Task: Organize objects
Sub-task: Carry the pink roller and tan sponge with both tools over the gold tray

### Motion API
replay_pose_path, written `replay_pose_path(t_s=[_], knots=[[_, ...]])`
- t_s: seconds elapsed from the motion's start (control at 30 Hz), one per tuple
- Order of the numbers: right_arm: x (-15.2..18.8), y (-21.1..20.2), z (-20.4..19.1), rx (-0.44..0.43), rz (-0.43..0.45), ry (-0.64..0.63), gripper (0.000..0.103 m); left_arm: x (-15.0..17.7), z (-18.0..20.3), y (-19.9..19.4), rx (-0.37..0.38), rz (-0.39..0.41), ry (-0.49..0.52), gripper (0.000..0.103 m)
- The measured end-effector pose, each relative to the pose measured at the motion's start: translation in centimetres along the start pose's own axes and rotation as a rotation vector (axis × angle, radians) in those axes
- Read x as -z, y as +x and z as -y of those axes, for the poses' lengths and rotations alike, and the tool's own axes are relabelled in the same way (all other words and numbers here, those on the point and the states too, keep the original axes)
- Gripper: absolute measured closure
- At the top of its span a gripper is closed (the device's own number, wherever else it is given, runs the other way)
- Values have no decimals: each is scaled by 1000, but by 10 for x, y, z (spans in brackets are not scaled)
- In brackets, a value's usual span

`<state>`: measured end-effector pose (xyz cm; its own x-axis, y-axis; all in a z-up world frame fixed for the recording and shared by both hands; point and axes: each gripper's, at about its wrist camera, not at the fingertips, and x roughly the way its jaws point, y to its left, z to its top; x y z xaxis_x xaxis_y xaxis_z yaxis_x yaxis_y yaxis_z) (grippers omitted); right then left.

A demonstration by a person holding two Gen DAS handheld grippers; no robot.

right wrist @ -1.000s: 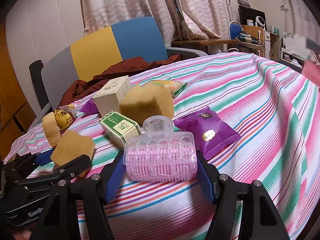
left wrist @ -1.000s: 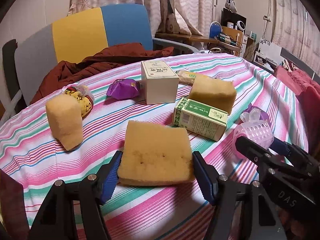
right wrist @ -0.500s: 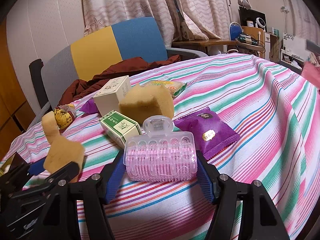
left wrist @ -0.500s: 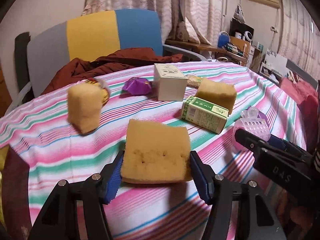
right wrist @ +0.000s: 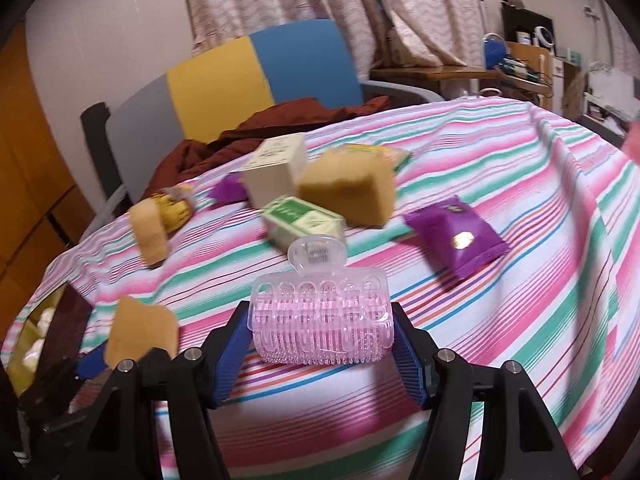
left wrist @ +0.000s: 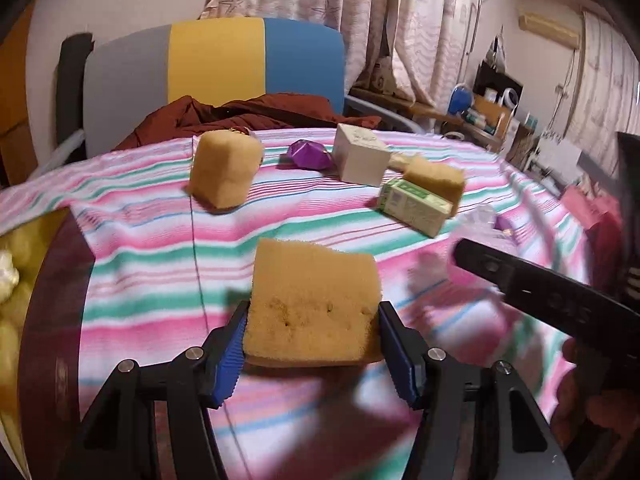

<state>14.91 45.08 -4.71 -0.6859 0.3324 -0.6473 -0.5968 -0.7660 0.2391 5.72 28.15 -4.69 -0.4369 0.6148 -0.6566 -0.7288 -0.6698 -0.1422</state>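
From my left wrist view, my left tongs (left wrist: 312,336) pinch a flat sponge (left wrist: 314,300); their jaws have just been closing, and the blue pads now press its two sides where a second ago gaps showed. The sponge is lifted over the near edge of the striped worktop (left wrist: 152,248), whose left edge has come into view along with a yellow bin (left wrist: 16,280) beside it. Beyond it I count two more sponges, an upright sponge (left wrist: 224,172) and a far sponge (left wrist: 434,180), one white box (left wrist: 360,156), one green carton (left wrist: 414,206) and one small purple packet (left wrist: 310,155). From my right wrist view, my right tongs (right wrist: 322,342) clamp a pink hair roller (right wrist: 322,320) as before, now raised slightly above the cloth. Here I count one larger purple sachet (right wrist: 456,236), and the flat sponge has drifted down toward the left corner.
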Motion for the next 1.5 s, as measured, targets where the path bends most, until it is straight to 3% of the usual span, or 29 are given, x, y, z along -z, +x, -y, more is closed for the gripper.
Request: replay_pose_path(t_s=[0.3,0.7,0.87,1.07,1.3,1.5], knots=[[8,-17,-37,-68,-26,-53,37,3,-14,-72,11,114,-25,41],[24,-44,-116,-221,-24,-166,37,23,-97,-119,-63,111,-233,41],[30,-50,-155,-308,-36,-220,37,30,-133,-126,-126,100,-285,41],[39,-53,-210,-395,-50,-342,37,33,-178,-114,-179,23,-307,40],[57,-50,-258,-456,-99,-464,37,37,-221,-112,-148,-16,-402,40],[74,-45,-272,-460,-145,-520,37,43,-236,-115,-128,-21,-470,38]])
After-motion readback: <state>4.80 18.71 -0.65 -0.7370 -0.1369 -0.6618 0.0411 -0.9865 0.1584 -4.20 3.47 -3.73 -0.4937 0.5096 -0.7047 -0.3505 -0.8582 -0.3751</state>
